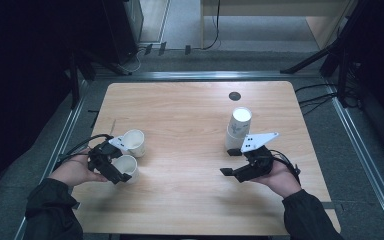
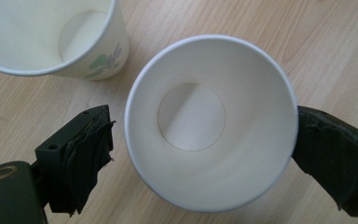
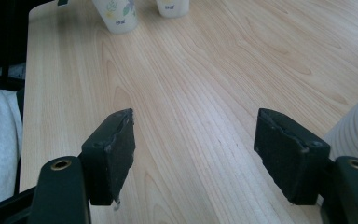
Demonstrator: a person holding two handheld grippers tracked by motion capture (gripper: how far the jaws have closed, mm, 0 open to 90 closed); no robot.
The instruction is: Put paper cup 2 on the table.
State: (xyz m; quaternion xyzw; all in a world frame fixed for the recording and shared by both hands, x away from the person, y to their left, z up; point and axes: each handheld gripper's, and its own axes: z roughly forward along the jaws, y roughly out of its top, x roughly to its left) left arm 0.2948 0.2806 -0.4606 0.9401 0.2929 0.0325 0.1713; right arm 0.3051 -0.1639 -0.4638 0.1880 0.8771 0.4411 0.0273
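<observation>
Two jaws of my left gripper (image 2: 200,154) stood wide around an upright paper cup (image 2: 212,123), not pressing; it looked light and crushable, best gripped gently mid-wall.

Wooden table (image 1: 190,105), two paper cups (image 1: 134,141), cup stack (image 1: 239,127), perhaps a grommet (image 1: 235,95)

wooden table (image 1: 190,125) bears a dark round disc (image 1: 235,95) near its far edge; cables (image 1: 320,97) lie on the floor right of the table.
</observation>
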